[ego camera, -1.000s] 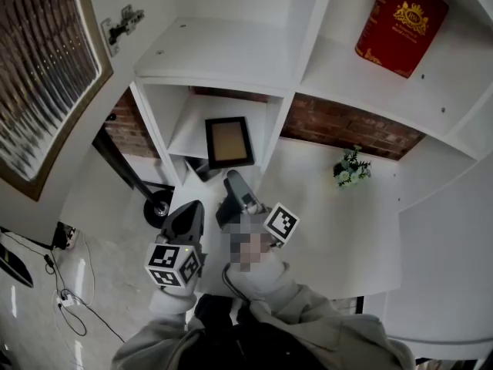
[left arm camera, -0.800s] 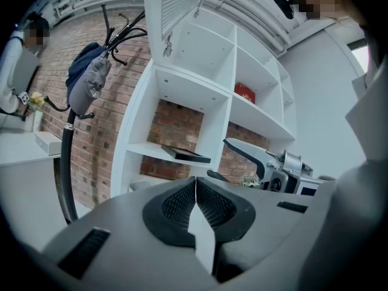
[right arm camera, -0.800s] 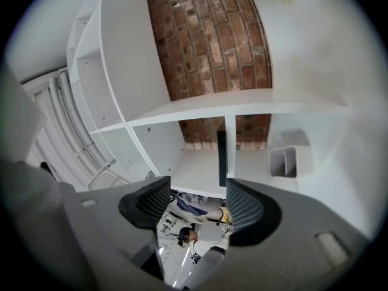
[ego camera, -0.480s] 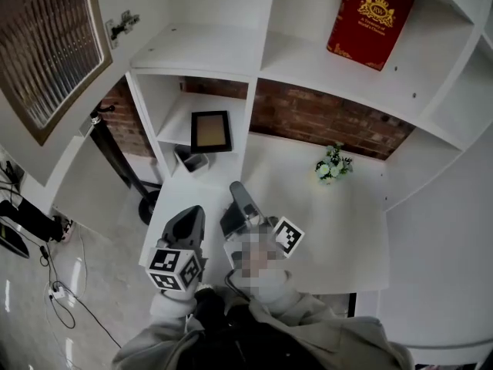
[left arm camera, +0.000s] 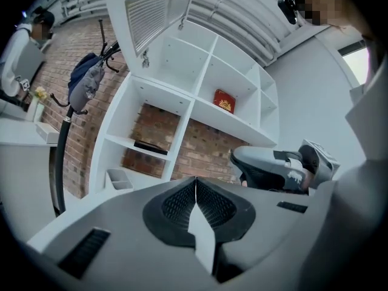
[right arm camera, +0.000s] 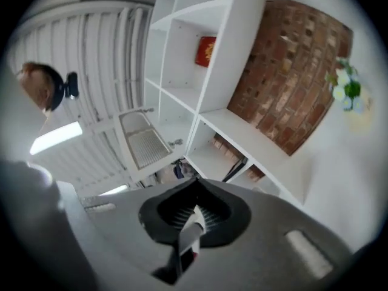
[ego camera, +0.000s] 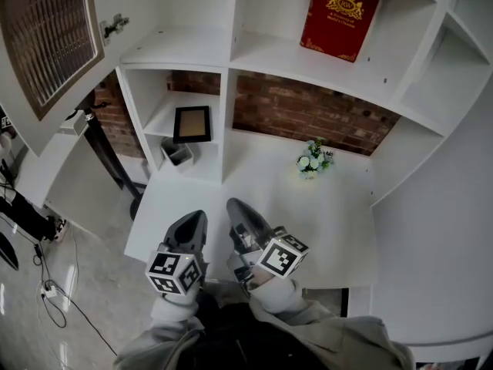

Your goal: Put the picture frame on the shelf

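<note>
Right claw (ego camera: 235, 206) just closed empty; left claw (ego camera: 194, 220) shut.

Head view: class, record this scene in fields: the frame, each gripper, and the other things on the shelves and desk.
Picture frame: lying on the low left shelf, apart from both grippers
Left gripper: shut, empty, above the desk
Right gripper: jaws just closed, nothing between them
Red book: standing in an upper compartment
Flowers: on the desk
</note>
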Demonstrator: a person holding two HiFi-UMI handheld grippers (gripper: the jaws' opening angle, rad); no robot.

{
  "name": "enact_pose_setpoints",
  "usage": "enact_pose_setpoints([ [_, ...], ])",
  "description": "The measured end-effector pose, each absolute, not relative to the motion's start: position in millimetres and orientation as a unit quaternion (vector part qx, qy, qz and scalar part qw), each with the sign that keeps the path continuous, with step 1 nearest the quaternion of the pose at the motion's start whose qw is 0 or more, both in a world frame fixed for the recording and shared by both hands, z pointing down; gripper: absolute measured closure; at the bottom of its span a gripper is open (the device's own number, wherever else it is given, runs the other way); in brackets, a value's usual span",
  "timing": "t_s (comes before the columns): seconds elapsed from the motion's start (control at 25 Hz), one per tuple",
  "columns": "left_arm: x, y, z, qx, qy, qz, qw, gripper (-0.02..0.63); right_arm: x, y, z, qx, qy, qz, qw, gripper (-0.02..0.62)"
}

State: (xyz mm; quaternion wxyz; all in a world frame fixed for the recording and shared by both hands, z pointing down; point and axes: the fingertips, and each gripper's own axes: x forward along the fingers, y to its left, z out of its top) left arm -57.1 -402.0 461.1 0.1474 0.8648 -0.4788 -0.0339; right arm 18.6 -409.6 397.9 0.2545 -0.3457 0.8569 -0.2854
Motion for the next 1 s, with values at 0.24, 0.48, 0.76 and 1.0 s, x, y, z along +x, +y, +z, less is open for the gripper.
enact_pose_setpoints([
  [0.24,-37,-385,459,0.866,-0.478,-0.039,0.14,0.6,40,-383,420,-0.407,0.882,-0.187,0.146,0.595],
  [0.48,-25,-369,468,0.865,-0.48,-0.038,0.143,0.6,55,-370,437,-0.424,0.876,-0.186,0.137,0.597],
  [0.76,-27,-353,473,0.858,-0.492,-0.034,0.144,0.6,53,-367,445,-0.415,0.879,-0.191,0.138,0.597],
  [1.0,-33,-345,479,0.849,-0.503,-0.034,0.156,0.6,48,-360,451,-0.407,0.882,-0.196,0.133,0.597],
])
